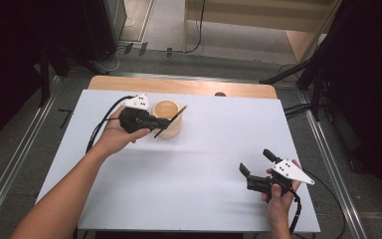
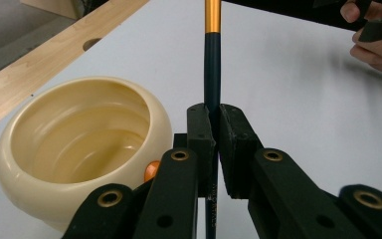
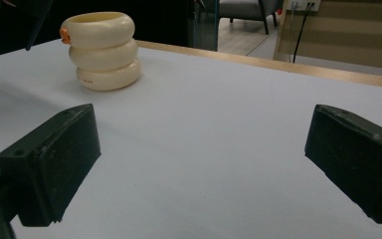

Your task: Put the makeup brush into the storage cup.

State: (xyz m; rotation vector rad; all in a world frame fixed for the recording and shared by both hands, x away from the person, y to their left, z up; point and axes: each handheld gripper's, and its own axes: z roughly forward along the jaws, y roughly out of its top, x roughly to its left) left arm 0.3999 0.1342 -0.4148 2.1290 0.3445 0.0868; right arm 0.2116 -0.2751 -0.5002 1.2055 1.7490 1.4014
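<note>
Now, pen point(image 2: 212, 74): slim, stiff, light, slick; clamped mid-shaft between left gripper point(image 2: 212, 142) jaws.
Pot point(image 2: 79, 144): beside jaws.
Right gripper point(image 1: 256, 167): jaws apart.

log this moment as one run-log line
left gripper: shut on dark pencil with gold band, beside cream ribbed ceramic holder | right gripper: open, above white table | pencil not in holder
</note>
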